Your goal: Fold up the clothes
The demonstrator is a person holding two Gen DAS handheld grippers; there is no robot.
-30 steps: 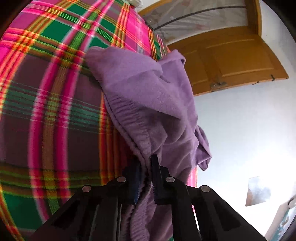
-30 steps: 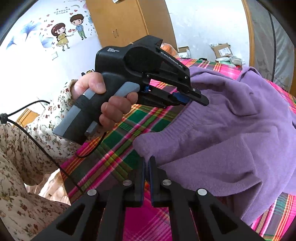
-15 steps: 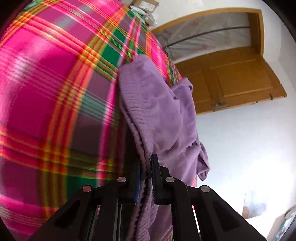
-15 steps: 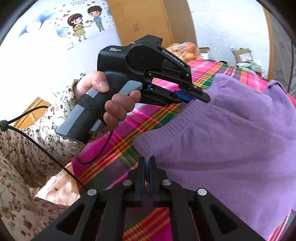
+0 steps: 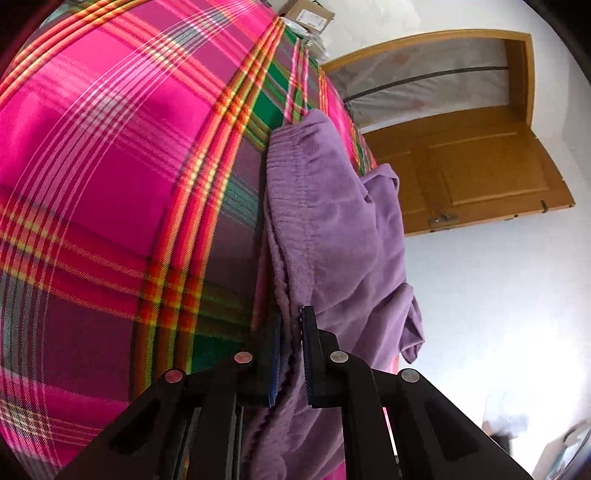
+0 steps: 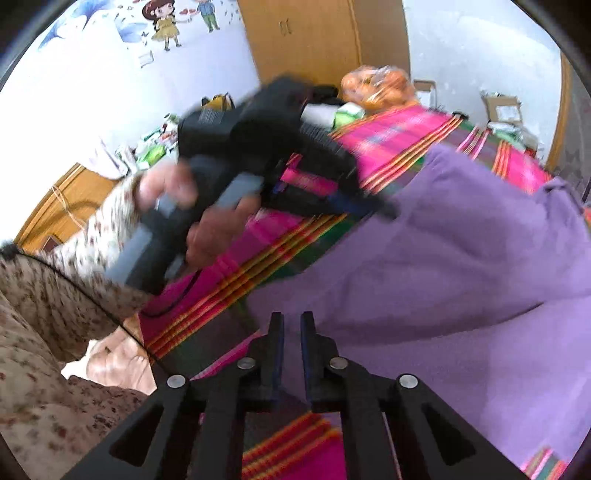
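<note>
A purple fleece garment point(image 5: 332, 229) with a ribbed elastic hem lies over the pink and green plaid cloth point(image 5: 110, 184). My left gripper point(image 5: 291, 325) is shut on the hem, and fabric bunches between its fingers. In the right wrist view the garment point(image 6: 443, 277) spreads wide to the right. My right gripper point(image 6: 291, 325) is closed at its near edge, with purple cloth in the narrow gap. The left gripper point(image 6: 384, 210) shows there blurred, held by a hand point(image 6: 207, 236) and pinching the far hem corner.
An open wooden door point(image 5: 480, 177) and a white wall lie beyond the cloth's edge. A cardboard box point(image 5: 306, 14) sits at the far end. A wardrobe point(image 6: 310, 37), an orange bag point(image 6: 376, 85) and the person's floral sleeve point(image 6: 55, 295) show on the right gripper's side.
The left gripper has swung along the cloth with the hem, drawing the garment into a long strip. In the right wrist view it has dropped lower and is blurred, and the garment is pulled flatter.
</note>
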